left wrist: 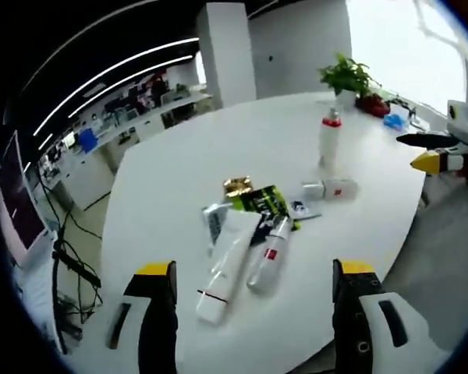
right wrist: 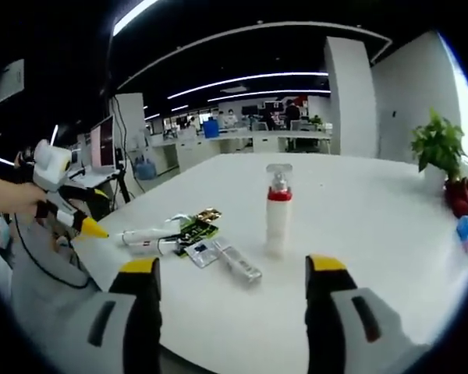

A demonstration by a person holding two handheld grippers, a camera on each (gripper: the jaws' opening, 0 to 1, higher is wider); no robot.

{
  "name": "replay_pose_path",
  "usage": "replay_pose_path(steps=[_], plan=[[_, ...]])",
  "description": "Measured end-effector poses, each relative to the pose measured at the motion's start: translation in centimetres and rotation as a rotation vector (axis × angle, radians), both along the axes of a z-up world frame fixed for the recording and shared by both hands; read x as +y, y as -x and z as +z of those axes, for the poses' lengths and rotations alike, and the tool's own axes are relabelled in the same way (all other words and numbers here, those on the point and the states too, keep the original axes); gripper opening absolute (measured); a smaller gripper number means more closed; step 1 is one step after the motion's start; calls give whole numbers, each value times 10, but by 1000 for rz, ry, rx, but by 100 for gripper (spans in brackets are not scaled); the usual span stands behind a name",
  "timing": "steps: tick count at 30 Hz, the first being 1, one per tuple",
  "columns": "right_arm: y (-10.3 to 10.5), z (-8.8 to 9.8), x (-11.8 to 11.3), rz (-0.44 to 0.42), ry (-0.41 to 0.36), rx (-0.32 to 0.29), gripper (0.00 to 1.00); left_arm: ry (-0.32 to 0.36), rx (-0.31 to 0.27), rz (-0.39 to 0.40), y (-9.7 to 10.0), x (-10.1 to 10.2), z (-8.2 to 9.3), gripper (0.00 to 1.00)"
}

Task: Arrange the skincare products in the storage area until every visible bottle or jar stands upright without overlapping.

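My left gripper and right gripper were both agape, empty. A white red-collared pump bottle stood upright on the white round table; a white squeeze tube lay flat.

no readable text, labels on bottles and packets too blurred

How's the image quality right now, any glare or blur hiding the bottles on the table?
Left gripper view: the window at upper right is blown out, and the white table is bright, so the lying pale tube has weak contrast. Right gripper view: the ceiling is dark with strip lights, the upright pump bottle is sharp enough, and the lying items are small and soft. Both views bend strongly at the edges.
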State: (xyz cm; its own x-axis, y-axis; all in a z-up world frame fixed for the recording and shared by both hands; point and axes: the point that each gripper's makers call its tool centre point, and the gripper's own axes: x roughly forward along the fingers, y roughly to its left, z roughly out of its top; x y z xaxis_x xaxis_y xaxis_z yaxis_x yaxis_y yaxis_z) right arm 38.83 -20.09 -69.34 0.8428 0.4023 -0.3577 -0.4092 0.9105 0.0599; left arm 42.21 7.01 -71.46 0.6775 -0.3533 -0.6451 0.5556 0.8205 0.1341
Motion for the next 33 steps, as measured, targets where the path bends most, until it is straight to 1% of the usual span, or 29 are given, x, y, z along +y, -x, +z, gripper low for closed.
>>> replay_pose_path(steps=[3, 6, 8, 12, 14, 15, 16, 19, 21, 23, 26, 30, 32, 33], plan=[[0, -1, 1, 3, 1, 3, 75, -17, 2, -20, -15, 0, 2, 78], [-1, 0, 0, 0, -3, 2, 75, -31, 26, -37, -26, -2, 0, 75], [-1, 0, 0, -1, -7, 3, 75, -53, 51, -53, -31, -2, -5, 74], [-2, -1, 0, 1, -9, 6, 75, -60, 105, -62, -39, -2, -15, 72], [-2, -1, 0, 1, -9, 6, 75, -92, 128, -80, -43, -1, -21, 71], [-2, 0, 0, 2, -9, 5, 75, -113, 140, -81, -45, 2, -25, 70], [-2, 0, 0, 2, -10, 4, 74, -119, 148, -82, -47, 3, -27, 68], [-1, -1, 1, 4, -13, 10, 73, -120, 180, -89, -54, 3, -31, 63], [-1, -1, 2, 9, -16, 13, 73, -150, 195, -109, -58, 4, -37, 59], [-1, -3, 3, 15, -15, 20, 73, -158, 224, -114, -60, 4, -45, 56], [-1, -3, 3, 15, -17, 23, 73, -168, 269, -125, -61, 3, -56, 57], [-2, -3, 2, 9, -23, 28, 73, -171, 296, -138, -63, 2, -63, 56], [-1, -5, 2, 11, -23, 36, 73, -170, 311, -136, -64, 2, -69, 55], [-1, -5, 3, 12, -23, 36, 73, -170, 329, -136, -64, 3, -74, 54]])
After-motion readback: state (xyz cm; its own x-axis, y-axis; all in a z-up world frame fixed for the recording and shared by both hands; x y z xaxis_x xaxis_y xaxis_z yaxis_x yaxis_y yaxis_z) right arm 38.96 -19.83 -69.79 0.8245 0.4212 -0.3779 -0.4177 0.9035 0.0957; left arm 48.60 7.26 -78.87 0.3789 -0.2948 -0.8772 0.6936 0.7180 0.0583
